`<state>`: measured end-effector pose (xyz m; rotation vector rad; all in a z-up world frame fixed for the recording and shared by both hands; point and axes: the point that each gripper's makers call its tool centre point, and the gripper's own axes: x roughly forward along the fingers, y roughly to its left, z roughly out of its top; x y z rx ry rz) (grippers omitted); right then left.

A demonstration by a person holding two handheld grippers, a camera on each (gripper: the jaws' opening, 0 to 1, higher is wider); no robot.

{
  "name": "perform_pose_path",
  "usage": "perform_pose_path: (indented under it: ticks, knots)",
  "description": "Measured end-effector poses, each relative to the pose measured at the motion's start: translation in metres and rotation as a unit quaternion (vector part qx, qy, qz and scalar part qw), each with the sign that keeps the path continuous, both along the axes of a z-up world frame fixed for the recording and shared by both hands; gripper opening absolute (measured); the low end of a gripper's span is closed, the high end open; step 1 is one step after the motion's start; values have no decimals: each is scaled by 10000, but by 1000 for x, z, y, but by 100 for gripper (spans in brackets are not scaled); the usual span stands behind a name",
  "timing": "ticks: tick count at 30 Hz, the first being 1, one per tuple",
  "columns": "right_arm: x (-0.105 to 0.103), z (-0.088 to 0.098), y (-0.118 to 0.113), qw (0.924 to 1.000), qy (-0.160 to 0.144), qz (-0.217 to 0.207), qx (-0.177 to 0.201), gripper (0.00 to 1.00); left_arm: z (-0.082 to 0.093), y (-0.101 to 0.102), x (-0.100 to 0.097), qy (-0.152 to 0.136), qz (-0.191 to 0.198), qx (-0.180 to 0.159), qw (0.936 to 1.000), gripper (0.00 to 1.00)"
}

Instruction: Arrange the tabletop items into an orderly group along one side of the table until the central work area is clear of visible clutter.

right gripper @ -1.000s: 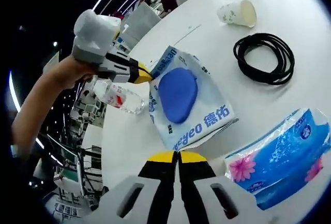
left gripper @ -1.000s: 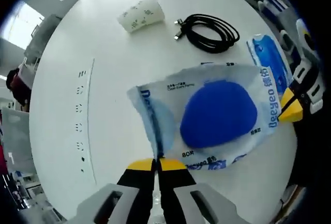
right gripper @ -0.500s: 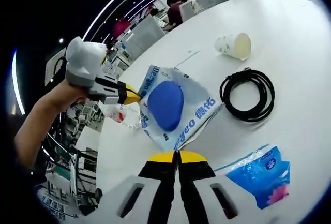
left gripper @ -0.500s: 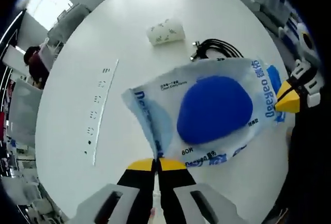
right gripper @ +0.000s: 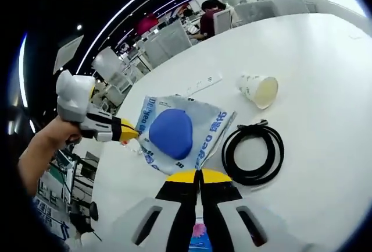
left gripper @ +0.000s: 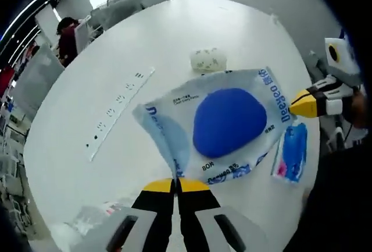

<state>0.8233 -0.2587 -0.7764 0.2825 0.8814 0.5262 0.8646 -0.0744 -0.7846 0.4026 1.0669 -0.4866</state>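
Left gripper view: left gripper (left gripper: pixel 175 183) is clamped on the near edge of the wet-wipes pack (left gripper: pixel 218 130), jaws pinched together with only film between them. The pack spans away from these tips toward the right gripper (left gripper: pixel 302 103), which pinches the far short edge, so the long axis runs gripper to gripper and the pack hangs stretched between both, above the white table (left gripper: pixel 174 42). Neither arm is nearer; both are already on it. Below and beyond: paper cup (left gripper: pixel 208 60) lying on its side just past the pack's far edge, tissue pack (left gripper: pixel 290 153) under the right-hand end, recessed socket strip (left gripper: pixel 119 112) off to the left, and a clear plastic bottle (left gripper: pixel 93 226) near the bottom left.

Versus 1.0 s ago: the cable that lay beside the cup is now covered by the pack, the tissue pack sits lower in frame, and the bottle has come in. The camera has moved a lot, so I read this as the pair carrying the pack, with the grips unchanged.

Right gripper view: right gripper's own jaws are closed on the pack's near edge; the left gripper holds the opposite end at frame left. Coiled black cable (right gripper: pixel 253 153) lies just right of the pack, the cup beyond it.

Versus 1.0 s ago: the tissue pack has dropped to a sliver between the jaws at the bottom.
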Motion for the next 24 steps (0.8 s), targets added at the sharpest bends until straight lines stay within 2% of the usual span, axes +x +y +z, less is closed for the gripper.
perform_pose_path:
  ticks: [5, 9, 12, 15, 16, 18, 21, 24]
  knots:
    - [11, -5, -7, 9997, -18, 213, -152, 0, 3, -3, -5, -132, 511, -367, 9979, 0]
    - [28, -11, -11, 9984, -47, 506, -256, 0, 3, -8, -12, -260, 895, -612, 9938, 0]
    - [48, -13, -13, 9958, -224, 801, -374, 0, 3, -13, -16, -351, 1279, -852, 9875, 0]
    - [61, -10, -16, 9948, -270, 901, -382, 0, -2, -14, -12, -462, 1633, -1104, 9793, 0]
    - [62, -9, -17, 9945, -269, 938, -384, 0, -4, -14, -13, -473, 1649, -1117, 9788, 0]
    - [73, -10, -18, 9931, -266, 1073, -382, 0, -7, -17, -10, -536, 1876, -1296, 9722, 0]
    - [87, -10, -22, 9896, -352, 1296, -523, 0, -13, -22, -6, -566, 2174, -1540, 9622, 0]
    - [95, -11, -24, 9867, -425, 1431, -646, 0, -19, -25, -4, -509, 2365, -1662, 9560, 0]
